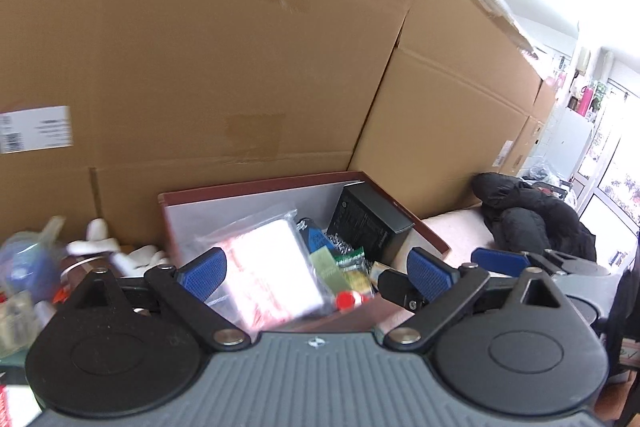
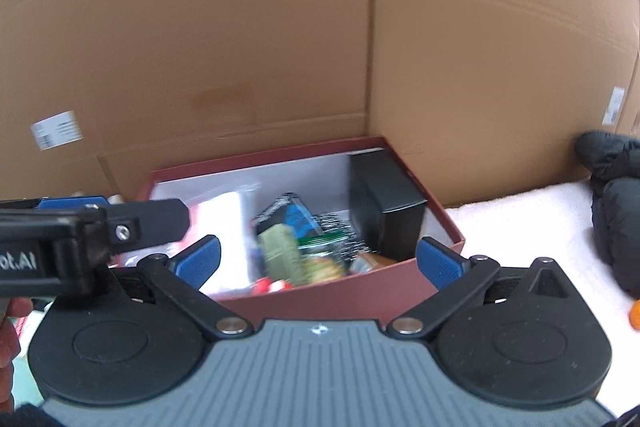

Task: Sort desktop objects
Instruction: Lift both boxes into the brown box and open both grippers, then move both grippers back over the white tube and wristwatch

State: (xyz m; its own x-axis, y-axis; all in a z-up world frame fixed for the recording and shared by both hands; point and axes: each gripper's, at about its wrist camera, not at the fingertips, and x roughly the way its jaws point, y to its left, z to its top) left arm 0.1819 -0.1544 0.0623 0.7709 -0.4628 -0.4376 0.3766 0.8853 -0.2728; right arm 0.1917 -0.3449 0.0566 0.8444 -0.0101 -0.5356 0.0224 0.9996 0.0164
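Left tool (image 1: 318, 273): jaws wide, nothing between them.
Right tool (image 2: 320, 263): jaws wide, nothing between them.
Red box (image 2: 340, 291): at 12 o'clock of both tools, holding black carton (image 2: 384, 203) and packets.

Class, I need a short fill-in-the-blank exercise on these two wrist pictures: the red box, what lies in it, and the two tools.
1. The black box stands in the far right corner of the ____ box.
2. Both the left tool and the right tool have their jaws ____.
3. Behind the box rises a wall of ____ cartons.
4. The black jacket lies to the box's ____.

Missing words: red; open; cardboard; right
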